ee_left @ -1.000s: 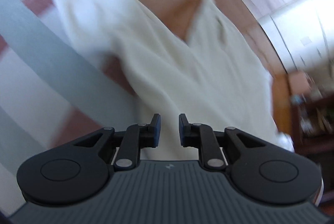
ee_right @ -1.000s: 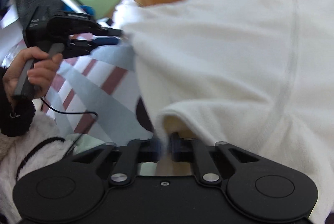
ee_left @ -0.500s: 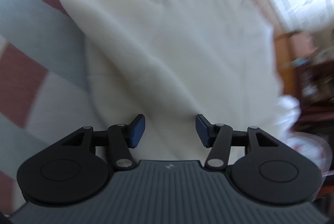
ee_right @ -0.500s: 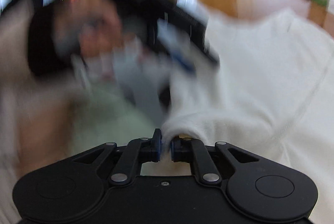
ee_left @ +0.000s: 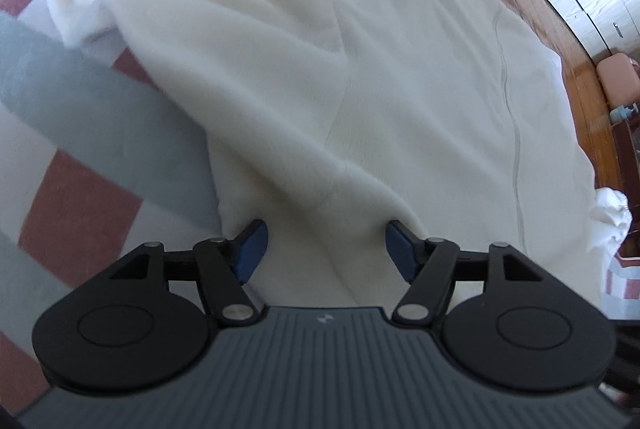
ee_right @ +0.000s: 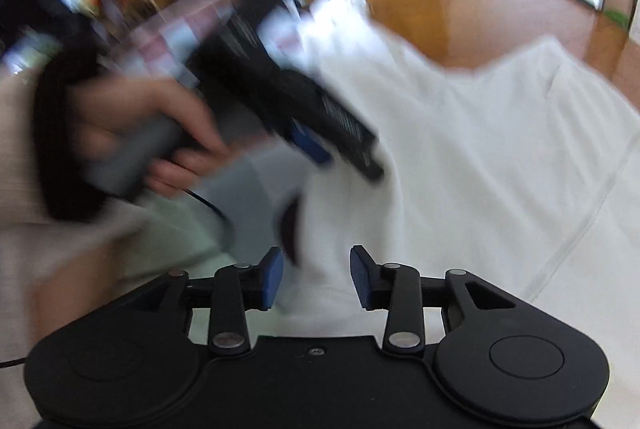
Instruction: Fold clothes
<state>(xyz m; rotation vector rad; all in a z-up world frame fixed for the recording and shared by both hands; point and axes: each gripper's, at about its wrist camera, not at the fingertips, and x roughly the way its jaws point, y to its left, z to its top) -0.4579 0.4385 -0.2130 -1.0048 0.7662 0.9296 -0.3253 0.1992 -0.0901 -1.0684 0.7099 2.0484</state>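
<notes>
Below both grippers, a cream-white fleece garment (ee_left: 360, 89) lay spread across a rug with grey, white and brick-red stripes (ee_left: 80, 133), its far edge reaching onto the polished wooden floor (ee_right: 460, 9). One fold of the cloth ran diagonally down toward the left gripper (ee_left: 326, 249), whose blue-padded fingers (ee_left: 250, 249) stood wide apart over the fabric, holding nothing. The right gripper (ee_right: 316, 277) was likewise released, its jaws spread just above the near edge of the garment, with no cloth pinched between them. From the right wrist view, the left gripper (ee_right: 316, 145) appeared blurred, tilted down toward the fleece, its grey handle clasped by the person's left hand (ee_right: 160, 133) emerging from a dark cuff. A pale seam line (ee_right: 580, 229) crossed the garment on the right side.
</notes>
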